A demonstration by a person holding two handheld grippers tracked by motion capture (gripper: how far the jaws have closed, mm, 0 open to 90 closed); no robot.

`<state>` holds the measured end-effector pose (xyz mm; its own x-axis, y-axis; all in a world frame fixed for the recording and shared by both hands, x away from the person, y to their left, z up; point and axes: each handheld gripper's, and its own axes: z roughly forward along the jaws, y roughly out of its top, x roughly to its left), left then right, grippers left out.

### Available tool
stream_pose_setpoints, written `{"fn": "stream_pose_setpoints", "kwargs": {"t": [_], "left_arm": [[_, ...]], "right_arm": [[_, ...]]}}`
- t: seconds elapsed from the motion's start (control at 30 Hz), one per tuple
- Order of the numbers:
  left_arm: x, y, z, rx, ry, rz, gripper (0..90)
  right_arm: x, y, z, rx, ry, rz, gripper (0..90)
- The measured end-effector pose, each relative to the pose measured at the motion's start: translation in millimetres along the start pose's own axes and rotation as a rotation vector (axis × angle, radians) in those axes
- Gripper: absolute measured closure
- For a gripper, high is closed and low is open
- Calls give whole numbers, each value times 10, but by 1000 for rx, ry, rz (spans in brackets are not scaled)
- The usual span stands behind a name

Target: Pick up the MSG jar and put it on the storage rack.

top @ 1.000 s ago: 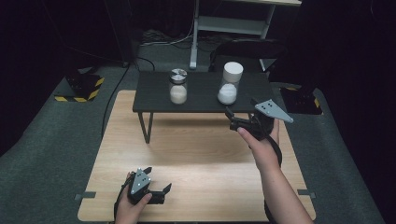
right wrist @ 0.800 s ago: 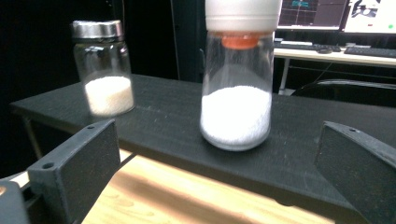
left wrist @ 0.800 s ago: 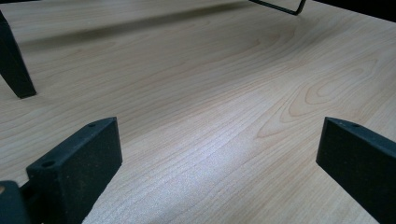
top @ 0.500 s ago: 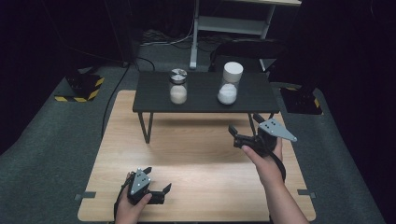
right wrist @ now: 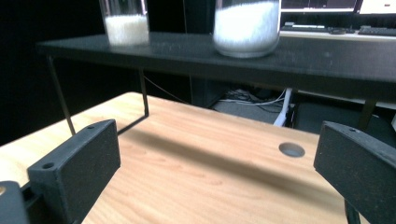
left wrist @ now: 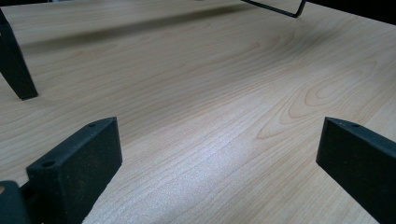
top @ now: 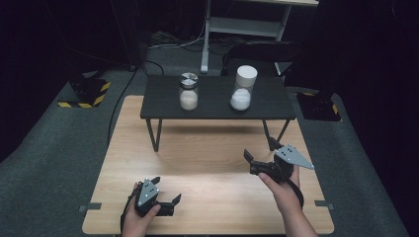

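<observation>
Jars are standing on the small black table (top: 163, 106), which is sitting across the far half of the wooden tabletop (top: 207, 163). Seen from the high view, the metal-lidded jar (top: 188, 91) is sitting at about 11 o'clock from the tabletop's middle, and the white-lidded jar (top: 243, 88) is sitting at about 1 o'clock, well apart from the first. Both are holding a white powder in their lower part and are standing upright.

In that view the right gripper (top: 256, 163) is hovering at about 4 o'clock of the tabletop, held in the person's right hand (top: 279, 190), with its grey three-cornered plate (top: 293, 156) on top. Its jaws are spreading wide and gripping nothing. In the right gripper view its jaws are pointing toward the black table, with the white-lidded jar's base (right wrist: 246, 28) at 12 o'clock and the other jar's base (right wrist: 125, 23) at 11 o'clock; a round hole (right wrist: 291, 149) is showing in the wood between the jaws.

The left gripper (top: 165, 193) is resting low near the tabletop's near edge at about 7 o'clock, held in the left hand (top: 141, 222). Its jaws are also standing wide apart with only bare wood between them, and one leg of the black table (left wrist: 16, 70) is showing at 10 o'clock in the left gripper view.
</observation>
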<state>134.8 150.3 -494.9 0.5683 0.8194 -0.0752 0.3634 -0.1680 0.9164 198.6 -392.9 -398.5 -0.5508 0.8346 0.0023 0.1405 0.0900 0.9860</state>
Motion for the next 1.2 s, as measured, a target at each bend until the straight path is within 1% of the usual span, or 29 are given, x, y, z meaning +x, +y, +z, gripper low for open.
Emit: {"fn": "stream_pose_setpoints", "kwargs": {"t": [0.03,0.07,0.17,0.23,0.27,0.37,0.43,0.57,0.6,0.63,0.67,0.7,0.73,0.9,0.97,1.1,1.2], "left_arm": [[0,0,0,0,-1,1,3],[-1,-2,0,-1,-1,1,3],[-2,-2,0,-1,0,1,3],[-2,-3,0,-1,0,1,3],[-2,-3,0,-1,0,1,3],[-3,-4,-1,-2,0,1,3],[-3,-5,-1,-3,0,2,3],[-1,-6,-2,-3,-1,1,3],[-1,-6,-2,-3,-1,1,3],[-2,-5,-1,-3,-1,2,3],[-2,-5,-1,-3,-1,2,3],[-3,-6,-1,-3,-1,3,3],[-3,-6,-1,-3,-1,3,3],[-3,-8,-2,-4,-1,3,3],[-7,-9,-1,-5,0,2,3],[-10,-8,-1,-5,0,6,3],[-13,-3,1,-2,-1,4,3]], "right_arm": [[1,-53,-26,3,2,-2,0],[1,-53,-26,3,2,-2,0],[8,-142,-70,11,3,-7,0],[6,-209,-104,18,5,0,0],[6,-209,-104,18,5,0,0],[-3,-304,-154,28,2,12,0],[-8,-333,-169,32,0,14,0],[-30,-452,-211,58,-3,28,0],[-30,-452,-211,58,-3,28,0],[-31,-501,-225,71,-3,33,0],[-31,-501,-225,71,-3,33,0],[-30,-550,-235,82,-3,37,0],[-30,-550,-235,82,-3,37,0],[-19,-671,-264,119,-12,24,0],[-27,-719,-281,134,-15,26,0],[-38,-779,-306,148,-20,38,0],[-40,-821,-325,159,-26,34,0]]}}
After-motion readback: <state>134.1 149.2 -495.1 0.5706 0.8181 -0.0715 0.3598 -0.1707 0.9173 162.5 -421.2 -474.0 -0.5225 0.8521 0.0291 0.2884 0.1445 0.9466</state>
